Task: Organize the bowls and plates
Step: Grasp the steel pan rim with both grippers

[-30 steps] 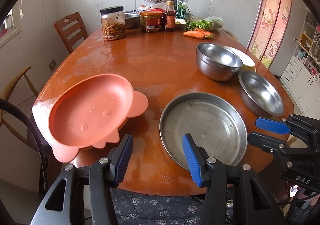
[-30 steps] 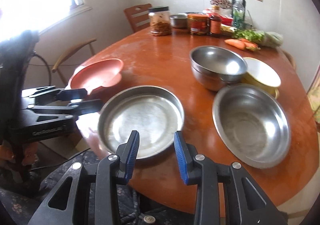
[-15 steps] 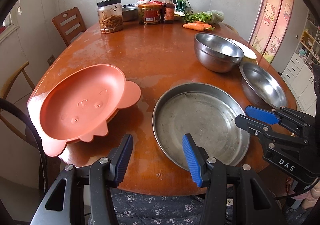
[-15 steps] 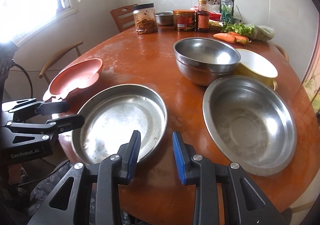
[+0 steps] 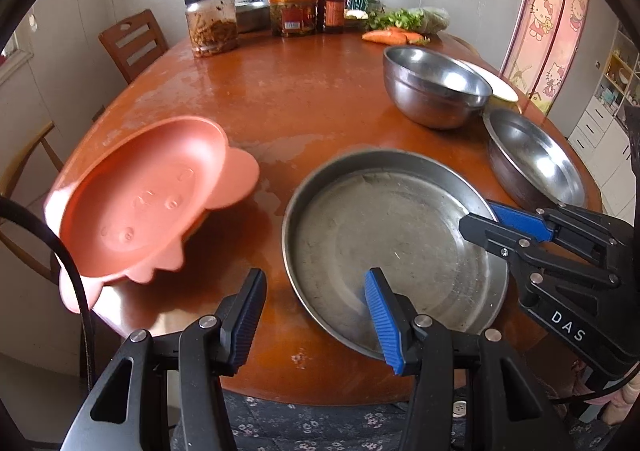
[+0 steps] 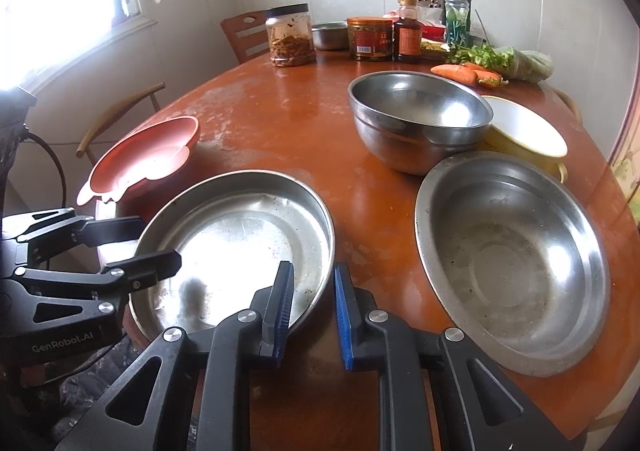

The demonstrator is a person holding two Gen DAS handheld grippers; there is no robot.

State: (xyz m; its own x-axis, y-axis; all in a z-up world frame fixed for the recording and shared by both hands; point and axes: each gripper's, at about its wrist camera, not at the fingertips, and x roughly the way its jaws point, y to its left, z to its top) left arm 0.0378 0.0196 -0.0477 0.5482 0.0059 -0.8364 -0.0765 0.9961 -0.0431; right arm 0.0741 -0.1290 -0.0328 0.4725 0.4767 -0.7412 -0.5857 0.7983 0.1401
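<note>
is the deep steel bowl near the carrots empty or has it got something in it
Empty. The deep round stainless steel bowl shows only bare shiny metal inside in both wrist views, with nothing resting in it.

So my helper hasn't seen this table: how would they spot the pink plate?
On the round wooden table, look along the near edge by the window-side chairs. The pink plate lies left of the flat steel pan: the only plastic dish, with ear-like tabs.
</note>
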